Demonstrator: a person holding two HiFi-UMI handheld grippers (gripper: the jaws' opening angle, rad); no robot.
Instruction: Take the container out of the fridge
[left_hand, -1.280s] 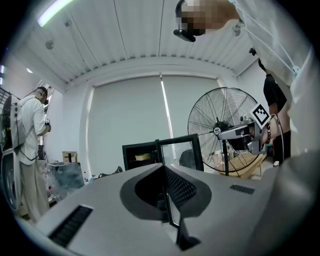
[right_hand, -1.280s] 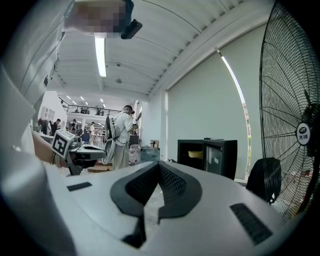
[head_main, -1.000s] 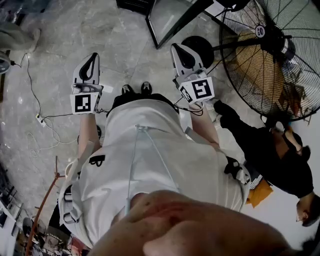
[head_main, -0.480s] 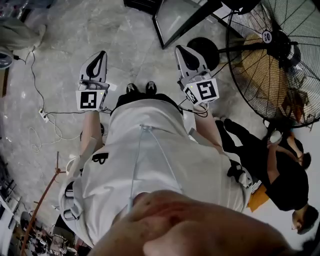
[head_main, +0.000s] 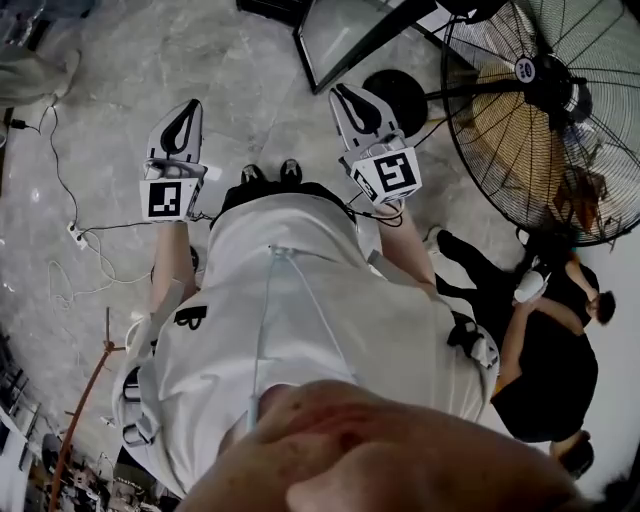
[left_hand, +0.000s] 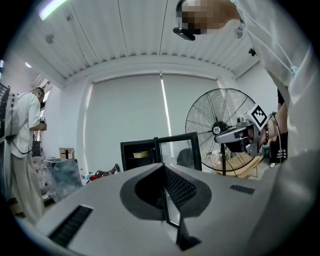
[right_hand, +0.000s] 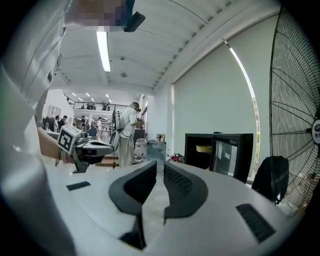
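A small black fridge (left_hand: 150, 154) stands across the room with its glass door (left_hand: 177, 150) swung open; the right gripper view shows the fridge (right_hand: 217, 149) too. A pale yellow container (left_hand: 141, 154) sits on its shelf, also visible as the container (right_hand: 204, 148) from the right. Both grippers are held at chest height, far from the fridge. My left gripper (head_main: 188, 108) is shut and empty. My right gripper (head_main: 342, 92) is just beginning to part its jaws by a sliver, nothing between them.
A big standing fan (head_main: 540, 110) is on the right beside the fridge door (head_main: 350, 35). A person in black (head_main: 545, 350) stands close at my right. A power strip and cables (head_main: 75, 235) lie on the floor at left. Another person in white (left_hand: 22, 145) stands far left.
Both grippers stay raised in much the same pose, drifting slightly in the head view. The person in black at the right has shifted position.
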